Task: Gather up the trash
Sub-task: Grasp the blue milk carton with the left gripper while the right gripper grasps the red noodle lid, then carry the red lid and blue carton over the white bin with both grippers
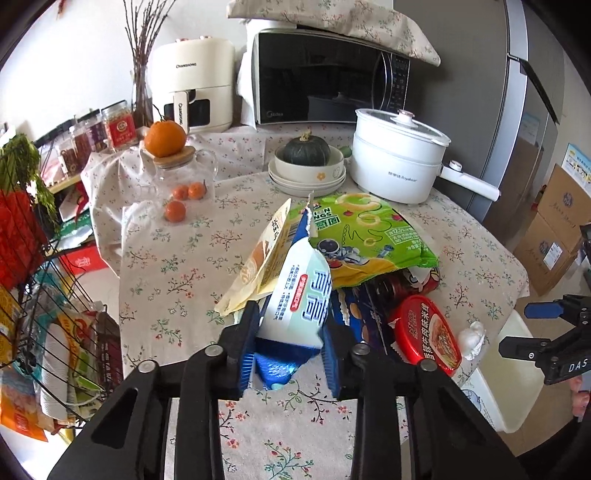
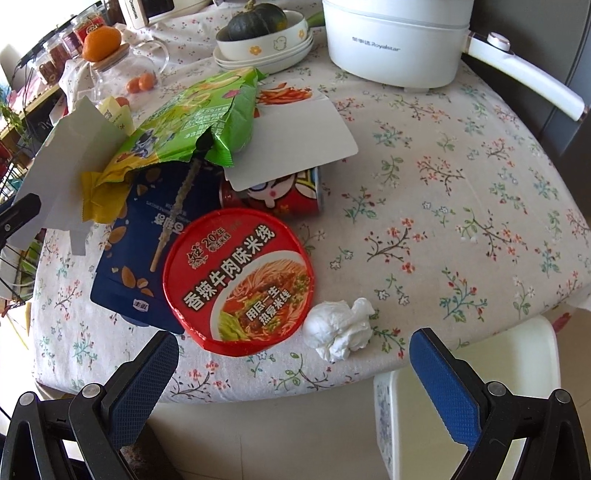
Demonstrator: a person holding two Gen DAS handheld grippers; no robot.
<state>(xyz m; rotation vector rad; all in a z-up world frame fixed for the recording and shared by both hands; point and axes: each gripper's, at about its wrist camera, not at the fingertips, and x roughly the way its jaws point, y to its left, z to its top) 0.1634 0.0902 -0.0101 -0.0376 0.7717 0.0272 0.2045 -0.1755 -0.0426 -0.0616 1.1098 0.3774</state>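
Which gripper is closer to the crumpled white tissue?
Right. The right gripper hovers open just before the tissue; the left gripper is past the red noodle lid, shut on a white-blue wrapper.

Tablecloth (image 2: pixel 443 192): off-white w/ small floral print, red/pink blooms, green leaves, dark twigs. Noodle bowl lid (image 2: pixel 239 280): red, white lettering, orange-red noodle pic, green veg. Crumpled tissue (image 2: pixel 341 328): white. Snack bag (image 2: pixel 192 122): bright green, yellow end, astronaut graphic. Biscuit pouch (image 2: pixel 133 258): navy blue w/ brown almonds, white text. Can (image 2: pixel 291 195): red, cartoon face. Card sheet (image 2: pixel 303 144): white, red-orange food pic at top. Wrapper (image 1: pixel 299 295) in left gripper (image 1: pixel 290 343): white/pale blue, blue lettering, red label. Gripper pads: blue, textured; arms black. Cooker (image 2: pixel 395 37): white. Squash (image 2: pixel 256 20): dark green. Bowl (image 2: pixel 266 46): cream w/ yellow flowers. Bin (image 2: pixel 469 387): white.
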